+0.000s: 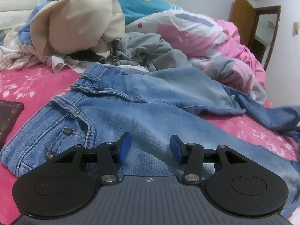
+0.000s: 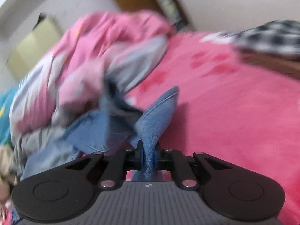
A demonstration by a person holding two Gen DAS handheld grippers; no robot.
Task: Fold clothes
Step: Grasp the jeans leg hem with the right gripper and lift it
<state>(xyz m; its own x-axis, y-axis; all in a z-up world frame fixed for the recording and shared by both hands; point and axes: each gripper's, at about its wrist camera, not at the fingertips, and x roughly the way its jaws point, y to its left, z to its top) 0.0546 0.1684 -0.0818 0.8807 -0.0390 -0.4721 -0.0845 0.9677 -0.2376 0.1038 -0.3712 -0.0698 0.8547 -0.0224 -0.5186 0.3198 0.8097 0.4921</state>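
we see the jeans (image 1: pixel 142 101) spread on the pink bedsheet (image 1: pixel 33 86), waistband toward ten o'clock; our left gripper (image 1: pixel 150 147) hovers parted above them; our right gripper (image 2: pixel 149 156) pinches a denim fold

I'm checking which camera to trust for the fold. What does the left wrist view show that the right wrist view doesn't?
Left wrist only: the jeans' waistband, a grey garment, and the left gripper open above the denim.
Right wrist only: the right gripper shut on a pinch of denim, and a checkered cloth.
Both: the jeans, pink bedsheet, and rumpled quilt.
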